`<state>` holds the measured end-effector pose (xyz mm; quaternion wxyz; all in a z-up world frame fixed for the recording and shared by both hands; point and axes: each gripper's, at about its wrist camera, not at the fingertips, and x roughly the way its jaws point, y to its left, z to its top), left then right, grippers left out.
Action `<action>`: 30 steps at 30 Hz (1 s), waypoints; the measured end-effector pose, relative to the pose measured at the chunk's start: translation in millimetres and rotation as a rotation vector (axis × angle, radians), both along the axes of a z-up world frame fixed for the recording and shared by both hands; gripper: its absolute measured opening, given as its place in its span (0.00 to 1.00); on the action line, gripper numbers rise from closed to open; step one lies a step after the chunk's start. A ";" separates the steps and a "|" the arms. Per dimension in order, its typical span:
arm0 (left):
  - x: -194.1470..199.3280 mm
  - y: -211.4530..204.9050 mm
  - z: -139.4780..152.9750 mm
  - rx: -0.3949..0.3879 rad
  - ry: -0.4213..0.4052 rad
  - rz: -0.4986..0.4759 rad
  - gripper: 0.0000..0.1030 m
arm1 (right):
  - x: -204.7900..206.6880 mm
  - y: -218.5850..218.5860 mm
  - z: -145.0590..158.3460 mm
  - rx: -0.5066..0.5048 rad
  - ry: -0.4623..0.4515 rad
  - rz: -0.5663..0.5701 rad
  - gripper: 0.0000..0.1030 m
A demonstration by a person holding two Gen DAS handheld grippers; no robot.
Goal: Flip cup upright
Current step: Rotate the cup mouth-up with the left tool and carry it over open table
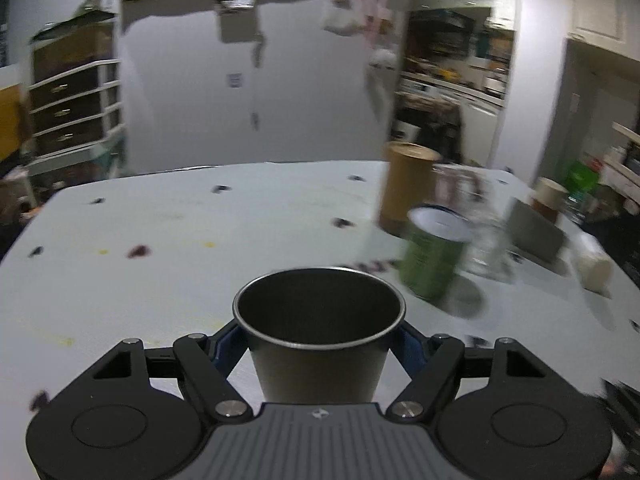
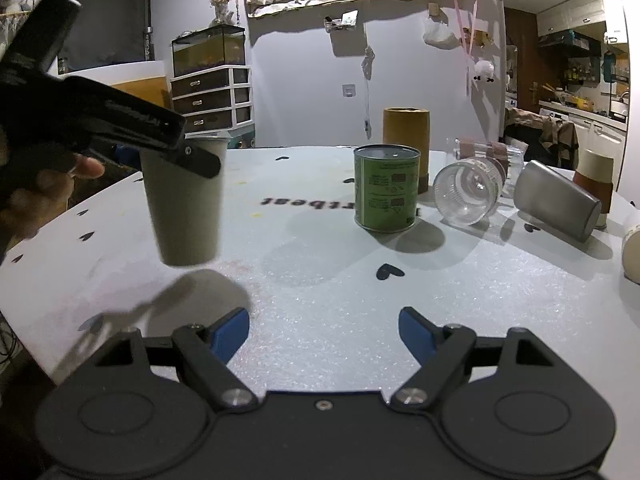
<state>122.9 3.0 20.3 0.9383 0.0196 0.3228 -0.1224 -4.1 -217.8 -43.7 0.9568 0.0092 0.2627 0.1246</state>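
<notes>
My left gripper (image 1: pixel 318 336) is shut on a metal cup (image 1: pixel 318 332), mouth up, its blue pads pressed on both sides just below the rim. In the right wrist view the same cup (image 2: pixel 184 208) hangs upright above the white table (image 2: pixel 320 304) at the left, clamped by the left gripper (image 2: pixel 188 152), with its shadow on the table below. My right gripper (image 2: pixel 324 330) is open and empty, low over the table's near edge.
A green can (image 2: pixel 386 188) and a tall brown tube (image 2: pixel 406 136) stand mid-table. A clear glass jar (image 2: pixel 466 192) and a second metal cup (image 2: pixel 558 204) lie on their sides at right. More containers stand at the far right edge.
</notes>
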 end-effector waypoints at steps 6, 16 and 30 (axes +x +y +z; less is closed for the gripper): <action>36.0 52.3 2.7 0.030 -0.053 0.170 0.74 | -0.3 -0.3 -1.7 0.005 0.005 0.000 0.80; 75.0 122.9 8.4 0.066 -0.150 0.393 0.74 | 4.3 7.8 -5.1 -0.005 0.020 0.015 0.80; 85.9 162.4 -16.1 0.065 -0.131 0.518 0.74 | 4.0 12.3 -4.9 -0.009 0.019 0.022 0.80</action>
